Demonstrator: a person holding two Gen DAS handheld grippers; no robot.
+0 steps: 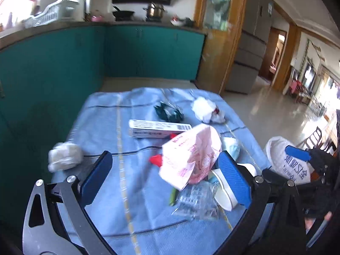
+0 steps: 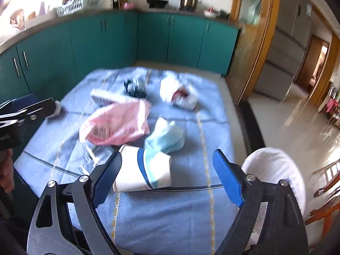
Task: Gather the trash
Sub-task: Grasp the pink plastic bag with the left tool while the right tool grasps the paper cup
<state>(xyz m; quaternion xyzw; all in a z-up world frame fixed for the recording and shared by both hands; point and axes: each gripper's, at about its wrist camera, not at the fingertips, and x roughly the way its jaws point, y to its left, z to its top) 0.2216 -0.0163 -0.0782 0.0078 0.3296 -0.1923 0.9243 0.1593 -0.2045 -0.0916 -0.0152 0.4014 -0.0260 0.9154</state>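
Note:
Trash lies scattered on a table with a blue cloth [image 1: 131, 191] [image 2: 170, 212]. A pink plastic bag [image 1: 191, 153] [image 2: 119, 123] lies in the middle. A paper cup [image 2: 144, 170] [image 1: 223, 193] lies on its side between my right gripper's open fingers. My right gripper [image 2: 167, 176] is open around it, not gripping. My left gripper [image 1: 165, 176] is open, low over the cloth, with the pink bag and a clear wrapper [image 1: 195, 199] between its fingers. A long white box [image 1: 157, 128], a dark wrapper [image 1: 169, 111] and white crumpled paper [image 1: 207, 109] [image 2: 178, 94] lie farther back.
A white trash bag [image 2: 278, 176] [image 1: 284, 161] hangs open off the table's right edge. A crumpled grey wad [image 1: 63, 156] lies at the left edge. A light blue face mask [image 2: 165, 136] lies behind the cup. Teal cabinets [image 1: 148, 51] stand behind the table, and a wooden chair [image 2: 325, 191] stands at the right.

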